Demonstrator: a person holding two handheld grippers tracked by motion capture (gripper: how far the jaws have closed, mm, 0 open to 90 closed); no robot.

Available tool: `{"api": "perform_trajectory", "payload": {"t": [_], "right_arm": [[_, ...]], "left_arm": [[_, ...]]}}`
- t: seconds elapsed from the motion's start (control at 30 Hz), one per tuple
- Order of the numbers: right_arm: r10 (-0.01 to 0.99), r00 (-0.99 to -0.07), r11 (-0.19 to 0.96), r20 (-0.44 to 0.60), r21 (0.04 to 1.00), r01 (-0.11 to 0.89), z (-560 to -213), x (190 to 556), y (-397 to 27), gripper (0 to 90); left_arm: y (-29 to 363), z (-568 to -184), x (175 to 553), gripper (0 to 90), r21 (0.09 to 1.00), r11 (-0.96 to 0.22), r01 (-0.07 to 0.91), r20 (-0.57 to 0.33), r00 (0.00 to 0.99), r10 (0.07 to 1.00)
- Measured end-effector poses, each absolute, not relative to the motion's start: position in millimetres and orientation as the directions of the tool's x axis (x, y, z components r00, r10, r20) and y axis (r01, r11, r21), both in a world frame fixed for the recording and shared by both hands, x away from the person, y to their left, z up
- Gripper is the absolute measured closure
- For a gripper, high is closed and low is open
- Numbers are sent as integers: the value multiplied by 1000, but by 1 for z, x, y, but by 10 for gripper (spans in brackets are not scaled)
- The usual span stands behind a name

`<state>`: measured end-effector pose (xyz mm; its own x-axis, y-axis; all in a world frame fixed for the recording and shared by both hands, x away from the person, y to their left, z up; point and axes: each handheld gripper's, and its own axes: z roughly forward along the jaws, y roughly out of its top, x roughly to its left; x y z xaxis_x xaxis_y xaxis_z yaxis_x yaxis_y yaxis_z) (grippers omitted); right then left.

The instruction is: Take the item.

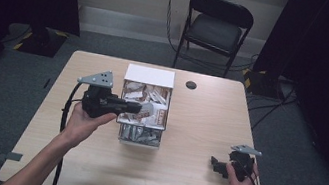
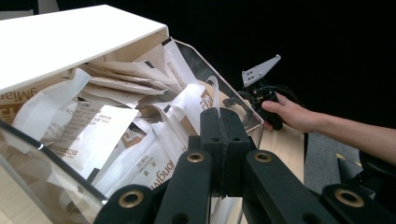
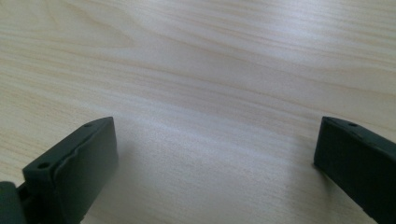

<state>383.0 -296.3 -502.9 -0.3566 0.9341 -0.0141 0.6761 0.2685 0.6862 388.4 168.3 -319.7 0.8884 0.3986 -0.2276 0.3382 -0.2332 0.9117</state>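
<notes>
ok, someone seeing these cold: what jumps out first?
The clear box crammed with paper sachets at mid-table, its white lid at the far end. The left gripper reaches over it, jaws shut on what looks like a thin clear edge, possibly a sachet. The right gripper rests near the table's front right corner, jaws wide open over bare wood.

Left gripper: held in the left hand with the bare forearm reaching up from the lower edge, body level and pointing to the person's right, jaws pressed fully together. Right gripper: gripped by the right hand low at the person's right, pointing left, jaws spread wide apart close above the surface.
</notes>
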Motion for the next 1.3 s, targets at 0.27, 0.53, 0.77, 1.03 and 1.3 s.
{"api": "perform_trajectory", "payload": {"t": [0.27, 0.53, 0.77, 1.03, 1.3], "right_arm": [[934, -356, 268, -14, 686, 676, -503, 383, -296, 0], [935, -355, 267, -13, 686, 677, -503, 383, -296, 0], [934, -357, 268, -14, 686, 676, -503, 383, -296, 0], [934, -357, 269, -14, 686, 676, -503, 383, -296, 0], [934, -357, 269, -14, 686, 676, -503, 383, -296, 0]], "left_arm": [[174, -315, 387, 900, 918, -216, 332, -227, 889, 398], [181, -307, 383, 900, 929, -200, 311, -213, 892, 399], [189, -299, 378, 900, 938, -190, 291, -197, 896, 398], [194, -296, 376, 900, 940, -183, 288, -194, 892, 408], [201, -292, 374, 900, 942, -177, 285, -192, 891, 411]]}}
